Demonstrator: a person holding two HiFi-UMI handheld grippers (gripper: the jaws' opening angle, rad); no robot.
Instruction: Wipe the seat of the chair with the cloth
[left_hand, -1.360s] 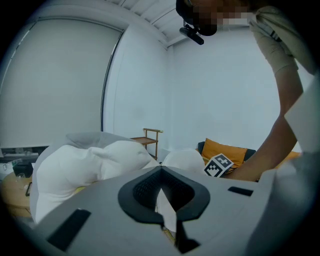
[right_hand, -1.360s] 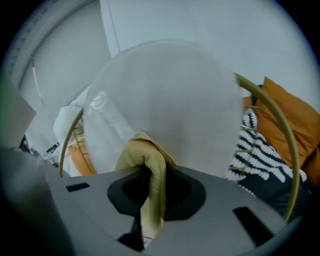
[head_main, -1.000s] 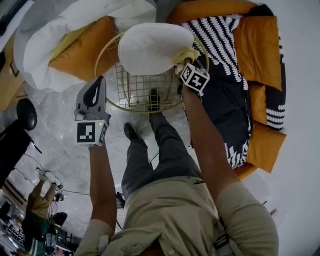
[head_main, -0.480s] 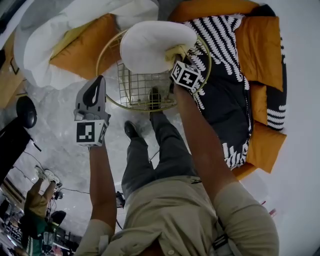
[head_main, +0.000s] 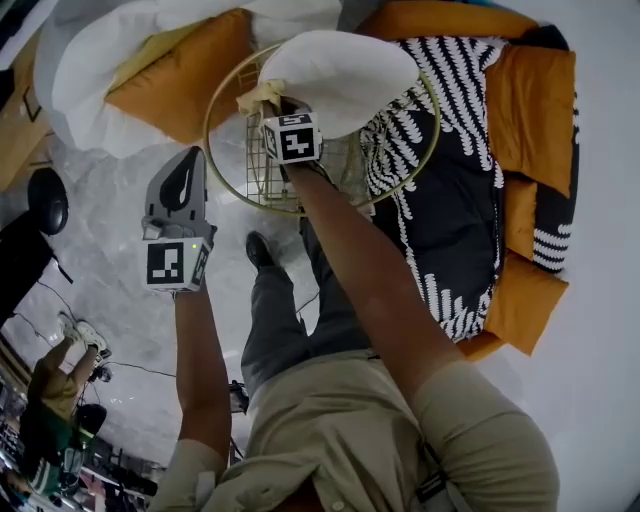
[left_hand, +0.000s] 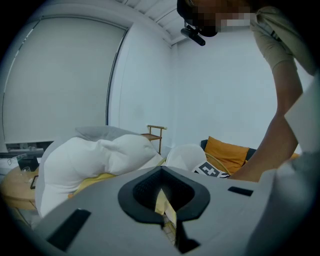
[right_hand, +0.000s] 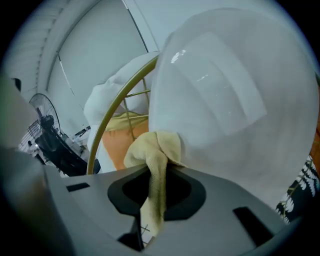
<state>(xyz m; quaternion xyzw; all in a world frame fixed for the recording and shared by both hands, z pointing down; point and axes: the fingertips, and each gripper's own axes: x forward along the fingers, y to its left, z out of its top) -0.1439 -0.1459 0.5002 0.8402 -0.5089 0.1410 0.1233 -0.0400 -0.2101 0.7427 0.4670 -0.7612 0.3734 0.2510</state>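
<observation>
A round gold wire chair (head_main: 412, 160) carries a white seat cushion (head_main: 345, 72). My right gripper (head_main: 270, 105), with its marker cube, is at the cushion's left near edge, shut on a yellow cloth (head_main: 258, 95). In the right gripper view the cloth (right_hand: 156, 150) bunches out of the jaws against the white cushion (right_hand: 230, 85), beside the gold rim (right_hand: 112, 112). My left gripper (head_main: 183, 180) hangs over the floor left of the chair, its jaws shut with nothing in them. In its own view the left gripper (left_hand: 162, 202) points towards the cushion (left_hand: 186, 155).
A sofa with a black-and-white striped throw (head_main: 455, 190) and orange cushions (head_main: 535, 100) lies right of the chair. White bedding (head_main: 130, 50) on an orange cushion lies at the upper left. A black fan (head_main: 45, 200) stands on the marble floor. Another person (head_main: 45, 410) is at lower left.
My right gripper has dragged the cloth leftwards along the cushion's near edge, from its right side to its left side. The left gripper has barely moved.
</observation>
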